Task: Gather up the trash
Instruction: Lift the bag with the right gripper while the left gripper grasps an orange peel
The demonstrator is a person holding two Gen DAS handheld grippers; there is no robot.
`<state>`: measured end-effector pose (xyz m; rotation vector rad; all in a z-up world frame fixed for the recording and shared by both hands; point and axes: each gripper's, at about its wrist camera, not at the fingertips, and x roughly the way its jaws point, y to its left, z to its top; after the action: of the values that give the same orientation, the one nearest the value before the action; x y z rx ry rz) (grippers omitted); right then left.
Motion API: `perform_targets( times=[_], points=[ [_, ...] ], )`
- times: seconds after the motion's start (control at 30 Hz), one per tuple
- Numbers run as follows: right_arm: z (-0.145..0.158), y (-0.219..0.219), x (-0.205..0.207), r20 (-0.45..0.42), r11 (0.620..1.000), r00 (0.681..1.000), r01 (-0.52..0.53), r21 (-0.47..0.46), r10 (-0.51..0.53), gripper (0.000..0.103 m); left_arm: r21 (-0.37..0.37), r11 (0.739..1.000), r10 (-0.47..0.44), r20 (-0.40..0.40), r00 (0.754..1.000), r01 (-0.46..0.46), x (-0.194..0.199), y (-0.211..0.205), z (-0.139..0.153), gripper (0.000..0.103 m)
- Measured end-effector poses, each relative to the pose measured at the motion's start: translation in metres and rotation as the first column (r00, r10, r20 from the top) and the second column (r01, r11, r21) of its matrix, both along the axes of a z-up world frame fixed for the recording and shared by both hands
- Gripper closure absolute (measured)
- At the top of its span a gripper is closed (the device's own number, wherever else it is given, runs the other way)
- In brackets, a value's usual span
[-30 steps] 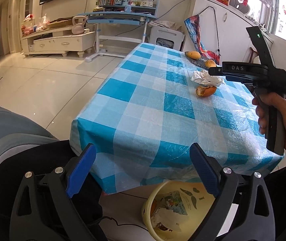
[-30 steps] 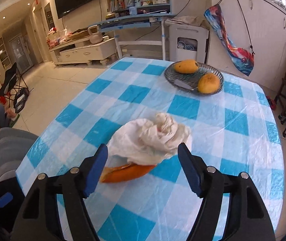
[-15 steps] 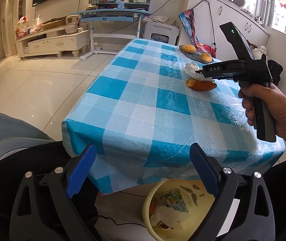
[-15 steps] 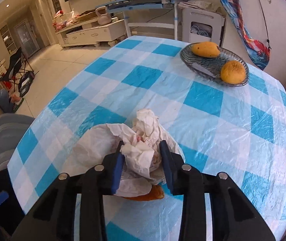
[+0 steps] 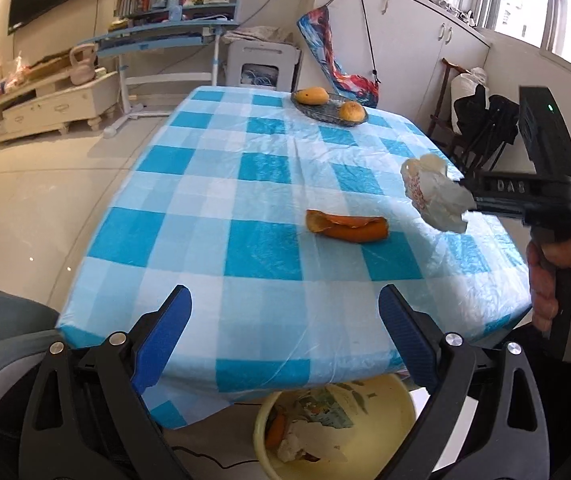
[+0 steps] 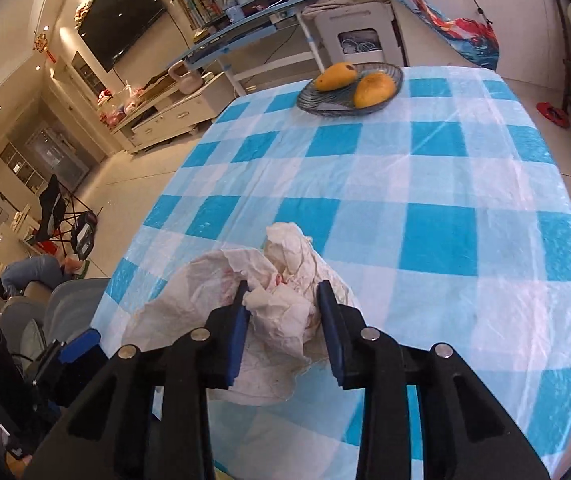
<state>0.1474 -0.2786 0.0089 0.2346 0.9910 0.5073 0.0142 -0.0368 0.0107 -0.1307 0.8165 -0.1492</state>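
The crumpled white paper (image 6: 281, 304), smudged with pinkish marks, is pinched between the blue pads of the right tongs (image 6: 283, 320), which are closed tight on it. Seen from the left wrist, that wad (image 5: 433, 196) hangs in the air above the right side of the surface (image 5: 245, 240), clear of the blue-and-white checked cloth, with a person's hand (image 5: 565, 288) wrapped round the black handle of the tool behind it.

Just left of the lifted paper, an orange peel (image 5: 347, 227) lies flat on the cloth, alone on a pale square. At the far end of the surface sits a dark glass dish (image 6: 317, 102) holding two yellow-orange mangoes (image 6: 375, 89).

The left tongs (image 5: 283, 336) hover over the near edge of the surface with their blue pads spread wide and nothing between them. Below that edge, on the floor, stands a yellow bin (image 5: 401, 408) with scraps of paper and peel already inside.

Beyond the surface are a blue desk (image 5: 165, 38) piled with books, a pale low cabinet (image 5: 45, 108) and a dark screen (image 6: 121, 12) on the wall.
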Motion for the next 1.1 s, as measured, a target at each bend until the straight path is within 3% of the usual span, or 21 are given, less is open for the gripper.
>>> perform_targets(
  times=[0.1, 0.27, 0.47, 0.63, 0.73, 0.8, 0.97, 1.1],
  points=[
    [-0.005, -0.014, -0.002, -0.013, 0.999, 0.999, 0.043, 0.024, -0.042, 0.068, -0.108, 0.993, 0.047, -0.050, 0.998, -0.052, 0.023, -0.007, 0.001, 0.012],
    [-0.010, -0.019, -0.003, -0.029, 0.996, 0.998, 0.059, 0.069, -0.057, 0.066, -0.243, 0.954, 0.141, -0.148, 0.979, -0.174, 0.059, -0.022, 0.000, 0.012],
    [-0.003, -0.029, -0.008, -0.014, 0.989, 0.998, 0.059, 0.134, -0.057, 0.064, -0.235, 0.912, 0.275, -0.255, 0.927, -0.335, 0.093, -0.038, -0.020, 0.019],
    [0.005, -0.048, -0.011, 0.003, 0.975, 0.996, 0.092, 0.202, -0.094, 0.064, -0.151, 0.892, 0.382, -0.254, 0.889, -0.426, 0.114, -0.049, -0.027, 0.022],
    [0.008, -0.060, -0.011, 0.003, 0.962, 0.993, 0.117, 0.246, -0.122, 0.063, -0.120, 0.888, 0.406, -0.254, 0.878, -0.445, 0.123, -0.055, -0.025, 0.026],
    [0.010, -0.068, -0.011, 0.001, 0.952, 0.991, 0.131, 0.276, -0.137, 0.062, -0.102, 0.894, 0.403, -0.247, 0.881, -0.437, 0.125, -0.062, -0.025, 0.038],
    [0.013, -0.080, -0.012, -0.004, 0.927, 0.987, 0.155, 0.343, -0.163, 0.059, -0.007, 0.945, 0.319, -0.187, 0.929, -0.326, 0.124, -0.083, -0.027, 0.068],
    [0.017, -0.084, -0.013, 0.005, 0.919, 0.985, 0.159, 0.361, -0.173, 0.059, -0.060, 0.975, 0.201, -0.185, 0.962, -0.215, 0.119, -0.072, -0.027, 0.085]
  ],
)
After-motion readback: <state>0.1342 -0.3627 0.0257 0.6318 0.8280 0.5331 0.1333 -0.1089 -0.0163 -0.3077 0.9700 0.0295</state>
